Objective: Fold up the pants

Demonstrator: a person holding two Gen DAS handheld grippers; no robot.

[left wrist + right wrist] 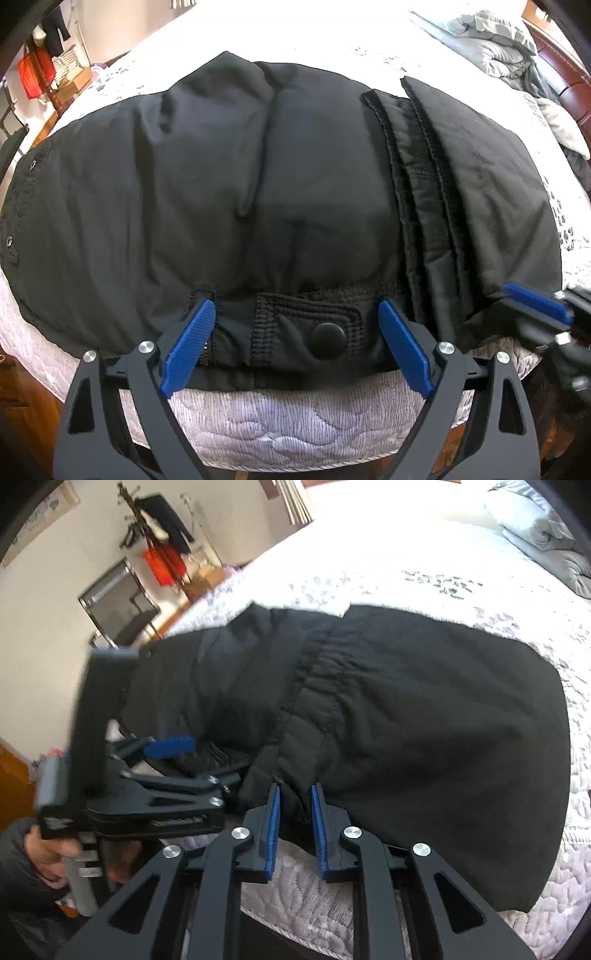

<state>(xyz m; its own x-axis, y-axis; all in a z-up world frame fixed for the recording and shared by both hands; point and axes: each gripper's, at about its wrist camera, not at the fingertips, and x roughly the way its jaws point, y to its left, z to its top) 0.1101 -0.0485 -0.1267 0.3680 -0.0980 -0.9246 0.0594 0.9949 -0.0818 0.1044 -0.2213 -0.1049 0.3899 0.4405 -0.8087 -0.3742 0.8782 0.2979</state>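
Black padded pants (258,184) lie folded across the white quilted bed (295,417), waistband at the near edge. My left gripper (295,306) stands open, one blue pad on each side of the waistband tab and its black snap button (327,339). In the right wrist view the same pants (406,720) fill the middle. My right gripper (294,790) has its jaws narrow, pinching a fold of the pants' near edge. One of its blue fingers (535,302) shows at the right in the left wrist view. The left gripper (203,760) sits to the left, held by a hand (51,853).
A crumpled grey duvet (498,48) lies at the bed's far right by a wooden headboard. Beyond the bed's left side stand a coat rack with a red bag (162,561) and a metal-framed chair (118,602). The quilt's edge drops off right under the grippers.
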